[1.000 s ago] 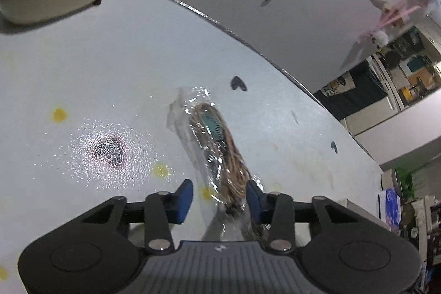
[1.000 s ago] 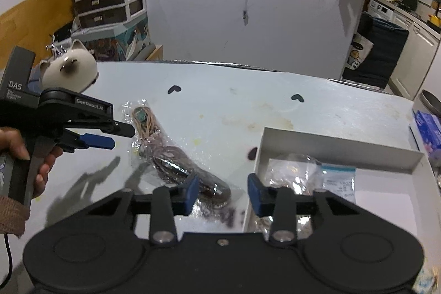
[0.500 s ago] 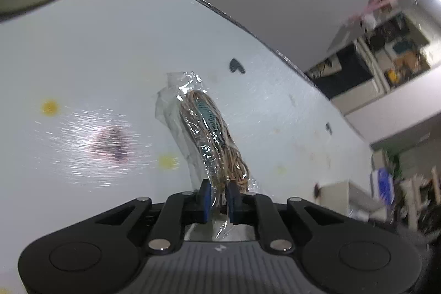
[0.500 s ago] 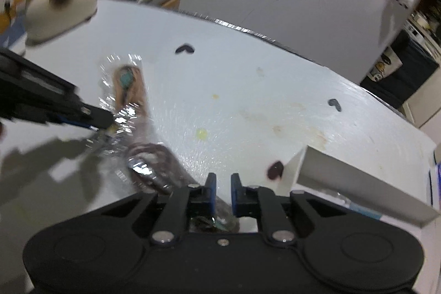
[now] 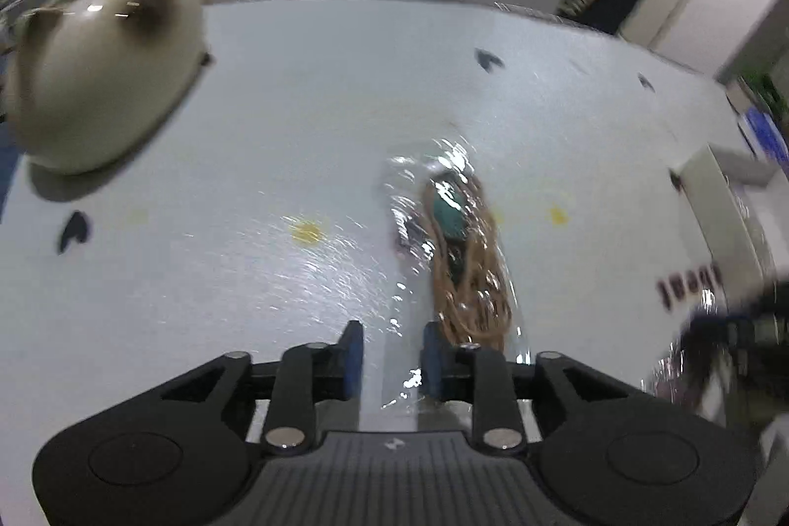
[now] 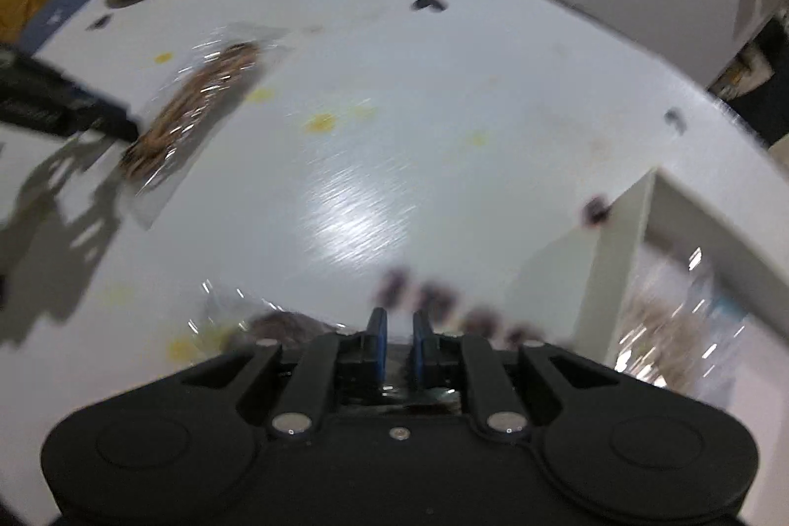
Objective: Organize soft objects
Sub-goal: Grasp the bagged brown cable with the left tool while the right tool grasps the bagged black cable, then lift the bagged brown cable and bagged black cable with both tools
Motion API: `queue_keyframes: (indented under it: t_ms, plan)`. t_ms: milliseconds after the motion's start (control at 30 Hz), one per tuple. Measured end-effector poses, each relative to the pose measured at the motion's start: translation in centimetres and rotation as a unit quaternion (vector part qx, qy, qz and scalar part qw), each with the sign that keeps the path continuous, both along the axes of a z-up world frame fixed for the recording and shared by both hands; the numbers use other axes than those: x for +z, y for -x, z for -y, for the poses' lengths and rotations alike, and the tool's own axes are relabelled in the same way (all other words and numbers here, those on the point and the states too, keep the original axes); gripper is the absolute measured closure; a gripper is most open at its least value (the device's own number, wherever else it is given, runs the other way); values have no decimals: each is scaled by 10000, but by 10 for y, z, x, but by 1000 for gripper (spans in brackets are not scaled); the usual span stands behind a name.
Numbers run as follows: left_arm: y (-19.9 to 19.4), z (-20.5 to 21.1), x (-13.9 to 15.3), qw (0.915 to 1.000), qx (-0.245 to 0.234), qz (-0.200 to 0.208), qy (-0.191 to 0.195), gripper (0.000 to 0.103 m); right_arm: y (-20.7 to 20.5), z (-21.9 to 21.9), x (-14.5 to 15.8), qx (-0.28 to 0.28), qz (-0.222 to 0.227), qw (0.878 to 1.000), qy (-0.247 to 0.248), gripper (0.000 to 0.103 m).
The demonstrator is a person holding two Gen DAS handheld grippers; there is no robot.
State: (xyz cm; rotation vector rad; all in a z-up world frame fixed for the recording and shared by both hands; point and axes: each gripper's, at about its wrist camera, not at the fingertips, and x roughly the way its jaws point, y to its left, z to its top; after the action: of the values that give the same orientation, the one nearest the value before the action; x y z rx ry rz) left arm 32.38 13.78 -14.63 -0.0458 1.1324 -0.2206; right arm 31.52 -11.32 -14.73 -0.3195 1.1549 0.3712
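Crinkly bags (image 6: 675, 329) inside white box (image 6: 651, 200)

The white table (image 5: 246, 304) was kinda stained with yellow spots, and on it sat a cream cat-shaped thing (image 5: 103, 82), a clear bag of brown cord (image 5: 463, 260) and a white tray (image 6: 656, 200).

On the surface (image 5: 207, 289) we see a bagged cord bundle (image 5: 463, 260) lying just ahead of our left claw (image 5: 392, 358), its near end between the opening jaws. A cat-shaped figure (image 5: 103, 82) stands at the far left corner. An open box (image 6: 636, 225) sits to the right, holding other bags (image 6: 665, 329). Our right claw (image 6: 398, 343) is closed on a second bag (image 6: 276, 324) at the near edge, left of the box.
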Motion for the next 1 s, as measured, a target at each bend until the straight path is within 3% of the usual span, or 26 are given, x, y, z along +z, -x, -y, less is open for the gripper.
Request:
queue_keyframes:
  t_ms: [100, 167, 233, 333, 633, 833, 933, 1000]
  plan:
    - [3, -6, 11, 9988, 354, 185, 267, 63, 17, -4, 5, -30, -383, 9985, -399, 92]
    - [4, -3, 16, 9978, 443, 322, 385, 45, 26, -5, 10, 26, -336, 9979, -548, 90]
    - [4, 6, 20, 9970, 426, 433, 476, 40, 29, -3, 15, 96, -125, 9985, -531, 86]
    - [-4, 26, 21, 9972, 317, 539, 410, 40, 24, 6, 16, -134, 48, 9996, -224, 85]
    - [-12, 66, 4, 9969, 55, 696, -373, 41, 43, 41, 34, -1447, -245, 9869, -677, 81]
    - [-5, 58, -5, 9980, 10, 576, -257, 46, 44, 39, 12, -1851, -696, 9759, -925, 74]
    - [4, 53, -5, 9984, -29, 538, -143, 47, 33, 37, -2, -1725, -625, 9771, -1080, 73]
    - [13, 51, -5, 9986, -99, 517, -89, 48, 29, 25, -1, -1168, -242, 9885, -925, 73]
